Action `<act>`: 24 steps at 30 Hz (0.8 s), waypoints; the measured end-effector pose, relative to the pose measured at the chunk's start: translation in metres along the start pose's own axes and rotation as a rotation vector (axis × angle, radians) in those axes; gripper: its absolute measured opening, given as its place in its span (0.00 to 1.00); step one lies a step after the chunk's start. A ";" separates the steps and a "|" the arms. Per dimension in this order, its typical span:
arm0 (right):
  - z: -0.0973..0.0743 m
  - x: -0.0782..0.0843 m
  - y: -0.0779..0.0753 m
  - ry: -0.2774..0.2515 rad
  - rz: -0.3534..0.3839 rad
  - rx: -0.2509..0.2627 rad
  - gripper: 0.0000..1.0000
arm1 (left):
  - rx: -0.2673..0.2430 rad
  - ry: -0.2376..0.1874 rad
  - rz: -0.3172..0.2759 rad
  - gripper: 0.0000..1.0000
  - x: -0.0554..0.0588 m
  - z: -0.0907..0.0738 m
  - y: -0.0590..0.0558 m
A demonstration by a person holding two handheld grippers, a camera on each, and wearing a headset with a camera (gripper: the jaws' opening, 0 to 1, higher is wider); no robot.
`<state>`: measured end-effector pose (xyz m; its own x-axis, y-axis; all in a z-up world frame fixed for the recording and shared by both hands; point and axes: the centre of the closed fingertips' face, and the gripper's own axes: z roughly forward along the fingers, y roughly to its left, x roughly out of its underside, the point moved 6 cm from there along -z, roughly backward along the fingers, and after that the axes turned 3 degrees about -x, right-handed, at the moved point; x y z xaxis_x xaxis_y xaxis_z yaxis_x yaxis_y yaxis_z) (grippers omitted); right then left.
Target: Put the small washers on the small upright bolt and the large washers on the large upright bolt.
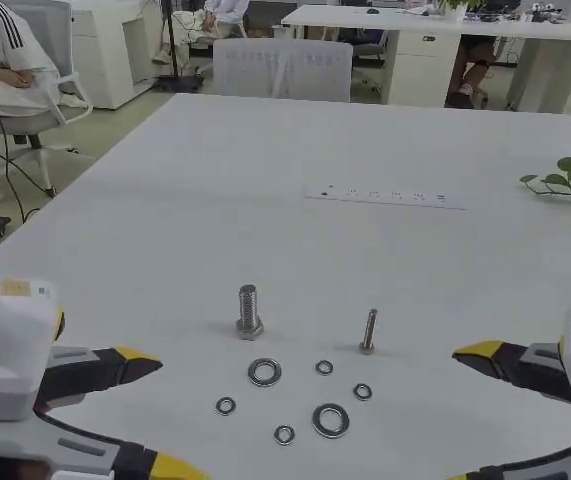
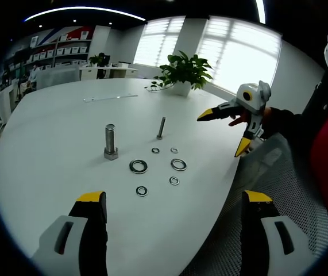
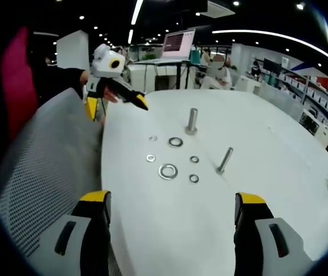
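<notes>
- Jaws of both grippers stand spread wide with nothing between them: the left gripper [image 1: 160, 415] and the right gripper [image 1: 465, 415] face each other tip to tip across the near part of the white table [image 1: 295, 150].
- Between the two pairs of tips lie two large washers [image 1: 264, 372] and four small washers [image 1: 324, 368], flat, loose and apart from one another.
- Just past the washers, the large bolt [image 1: 249, 312] stands upright nearer the left jaws, and the small bolt [image 1: 368, 331] nearer the right jaws. Both shanks are bare.
- Bare tabletop separates each pair of tips from the nearest washer.
- In each gripper view the table's near edge runs between that gripper's own jaws, one jaw over the top and the other over a mesh chair back [image 2: 273, 172].
- Beyond the bolts the top runs bare to a flat strip [image 1: 385, 195], perhaps a socket bar; it is too blurred to be sure.
</notes>
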<state>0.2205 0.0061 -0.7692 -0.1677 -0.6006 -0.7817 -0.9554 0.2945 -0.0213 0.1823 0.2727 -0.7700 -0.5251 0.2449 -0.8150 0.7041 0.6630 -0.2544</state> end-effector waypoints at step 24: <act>0.000 -0.002 0.000 0.028 -0.021 -0.014 0.88 | 0.000 -0.002 -0.003 0.97 0.001 0.001 -0.003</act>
<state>0.2207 0.0074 -0.7680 -0.1538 -0.6274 -0.7633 -0.9621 0.2712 -0.0290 0.1801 0.2707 -0.7708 -0.5265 0.2411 -0.8153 0.7023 0.6638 -0.2572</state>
